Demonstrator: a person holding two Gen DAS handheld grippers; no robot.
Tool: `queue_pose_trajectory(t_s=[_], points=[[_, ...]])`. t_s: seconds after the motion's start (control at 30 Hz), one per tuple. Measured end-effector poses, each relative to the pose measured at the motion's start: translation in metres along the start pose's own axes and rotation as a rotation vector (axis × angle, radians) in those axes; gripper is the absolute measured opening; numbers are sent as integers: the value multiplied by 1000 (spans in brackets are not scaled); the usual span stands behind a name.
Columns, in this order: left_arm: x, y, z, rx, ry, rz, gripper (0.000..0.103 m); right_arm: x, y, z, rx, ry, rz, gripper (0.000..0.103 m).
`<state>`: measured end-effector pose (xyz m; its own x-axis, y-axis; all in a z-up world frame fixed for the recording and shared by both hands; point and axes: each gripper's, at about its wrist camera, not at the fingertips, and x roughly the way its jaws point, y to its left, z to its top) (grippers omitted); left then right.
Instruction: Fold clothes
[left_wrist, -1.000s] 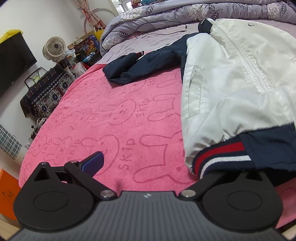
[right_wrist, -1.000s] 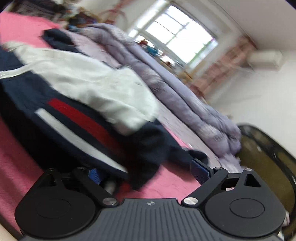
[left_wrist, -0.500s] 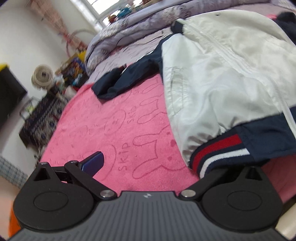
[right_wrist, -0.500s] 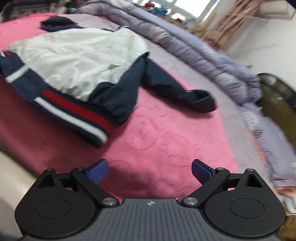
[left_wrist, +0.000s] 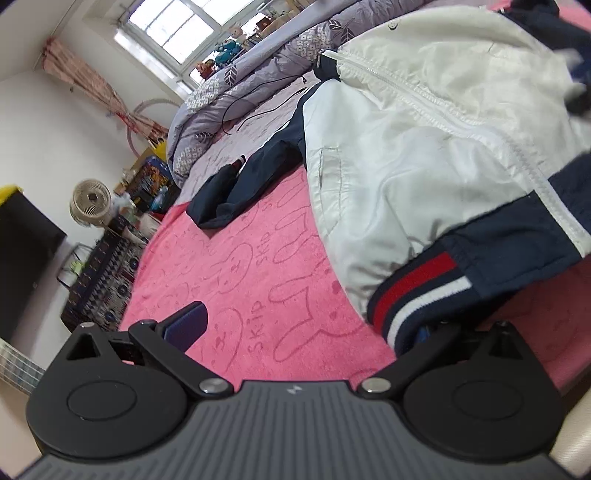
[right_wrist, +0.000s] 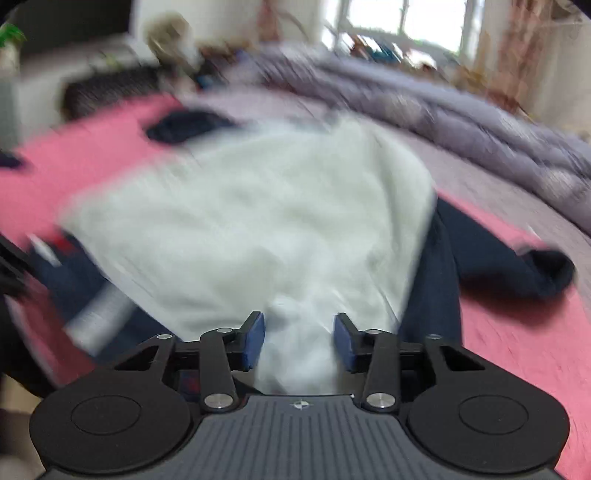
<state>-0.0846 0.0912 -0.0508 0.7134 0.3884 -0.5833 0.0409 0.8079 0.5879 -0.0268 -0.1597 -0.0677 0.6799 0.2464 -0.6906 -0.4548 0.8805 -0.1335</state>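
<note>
A white jacket (left_wrist: 424, 155) with navy sleeves and a red, white and navy striped hem (left_wrist: 417, 291) lies on a pink rabbit-print blanket (left_wrist: 240, 266). My left gripper (left_wrist: 306, 325) is open, its right finger hidden under the striped hem, its left finger (left_wrist: 188, 321) over bare blanket. In the blurred right wrist view, my right gripper (right_wrist: 299, 341) has its fingers partly closed around a bunched fold of the white jacket (right_wrist: 258, 229). One navy sleeve (left_wrist: 243, 181) stretches to the far left, the other (right_wrist: 517, 269) to the right.
A purple quilt (left_wrist: 251, 85) with a black cable lies along the far side of the bed. A small fan (left_wrist: 90, 203), a patterned cabinet (left_wrist: 99, 273) and a dark screen (left_wrist: 22, 258) stand left of the bed. A window (left_wrist: 166, 33) is behind.
My right gripper swung from the bare blanket over onto the jacket and its fingers closed in on the white fabric. My left gripper tilted and stayed open at the striped hem.
</note>
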Motion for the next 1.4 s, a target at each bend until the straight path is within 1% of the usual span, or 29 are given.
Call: queue_pose_trajectory(t_s=[0.1, 0.13, 0.17, 0.23, 0.27, 0.3, 0.33, 0.4, 0.43, 0.47, 0.5, 0.57, 0.63, 0.7, 0.73, 0.8, 0.83, 0.87, 0.9, 0.93, 0.97, 1.0, 1.07, 1.17, 1.23, 1.27, 1.33, 1.4], points=[[-8, 13, -5, -51, -4, -103, 103, -5, -32, -20, 77, 32, -99, 42], [-11, 17, -8, -60, -5, -136, 103, -10, -38, -24, 74, 40, -129, 41], [-14, 21, -10, -61, -5, -168, 103, -12, -43, -28, 69, 50, -150, 39], [-21, 26, -14, -58, -5, -228, 103, -15, -52, -36, 62, 70, -188, 39], [-24, 29, -16, -57, -5, -258, 103, -17, -56, -35, 86, 72, -179, 39], [-27, 31, -19, -43, 4, -271, 103, -19, -60, -35, 112, 74, -168, 39], [-29, 32, -24, -27, 18, -265, 103, -20, -64, -34, 149, 77, -149, 39], [-33, 34, -36, 0, 48, -245, 103, -28, -84, -32, 273, 58, -39, 42], [-32, 38, -40, -3, 65, -237, 103, -32, -94, -31, 335, 47, 17, 45], [-31, 45, -41, -26, 79, -232, 103, -40, -106, -32, 406, 15, 83, 49], [-29, 54, -40, -63, 86, -234, 103, -44, -120, -29, 464, -18, 108, 53], [-21, 71, -22, -172, 64, -263, 103, -53, -148, -24, 577, -83, 151, 74], [-12, 84, 2, -270, 24, -307, 103, -47, -179, -14, 628, -127, 35, 78], [-1, 81, 37, -319, -42, -369, 103, -30, -214, -5, 678, -152, -100, 83], [5, 70, 57, -322, -74, -394, 103, -17, -232, -2, 709, -155, -144, 86], [19, 38, 95, -311, -110, -434, 103, 24, -256, 12, 742, -116, -158, 93], [27, 18, 112, -305, -114, -456, 103, 44, -269, 18, 759, -96, -164, 98], [35, -3, 125, -299, -104, -481, 103, 64, -281, 25, 776, -76, -171, 98], [44, -22, 137, -293, -90, -506, 103, 84, -292, 32, 791, -52, -181, 95], [52, -41, 145, -287, -65, -530, 103, 106, -298, 38, 796, 16, -217, 54], [59, -58, 150, -281, -31, -552, 103, 128, -304, 44, 800, 85, -253, 7], [65, -71, 151, -272, 0, -574, 103, 148, -310, 50, 801, 148, -289, 4], [74, -93, 150, -254, 48, -606, 103, 158, -316, 70, 748, 155, -364, 4], [77, -101, 145, -272, 59, -607, 103, 131, -349, 109, 651, 8, -482, 5], [76, -95, 147, -289, 66, -624, 103, 114, -371, 134, 586, -89, -561, 5], [75, -93, 147, -293, 68, -637, 103, 104, -387, 140, 584, -132, -624, 5], [75, -90, 148, -293, 67, -654, 103, 88, -416, 145, 598, -201, -664, 8], [76, -91, 147, -286, 65, -656, 103, 92, -438, 136, 623, -199, -624, 18]])
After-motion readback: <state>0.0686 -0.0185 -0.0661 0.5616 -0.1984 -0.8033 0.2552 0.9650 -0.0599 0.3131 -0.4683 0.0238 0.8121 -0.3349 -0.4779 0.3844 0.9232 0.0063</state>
